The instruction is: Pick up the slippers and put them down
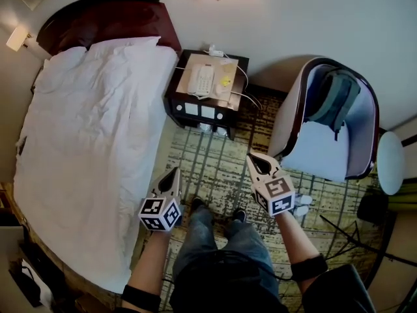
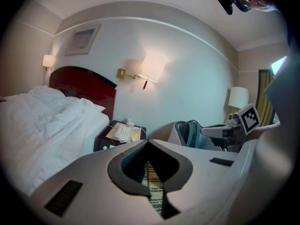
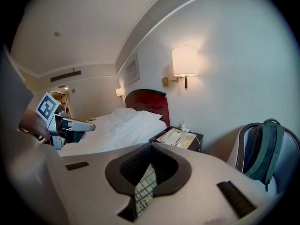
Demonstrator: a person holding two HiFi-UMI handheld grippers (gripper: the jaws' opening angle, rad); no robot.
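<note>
Both grippers hang over the patterned carpet [image 1: 208, 168] in front of the person's legs. My left gripper [image 1: 174, 173] is shut and holds nothing; in its own view the jaws [image 2: 149, 142] meet at the tip. My right gripper [image 1: 250, 156] is also shut and empty, its tip [image 3: 151, 147] pointing toward the nightstand. Two small white things [image 1: 301, 205] lie on the carpet by the armchair's foot, just right of my right gripper; they may be slippers, but I cannot tell. More pale items [image 1: 210, 128] sit at the nightstand's base.
A white bed [image 1: 91, 149] fills the left. The dark nightstand [image 1: 179, 90] with a phone [image 1: 202, 80] stands against the far wall. An armchair [image 1: 306, 149] holding a grey-green backpack [image 1: 335, 96] is at right, with a round side table [image 1: 391, 162] beyond it.
</note>
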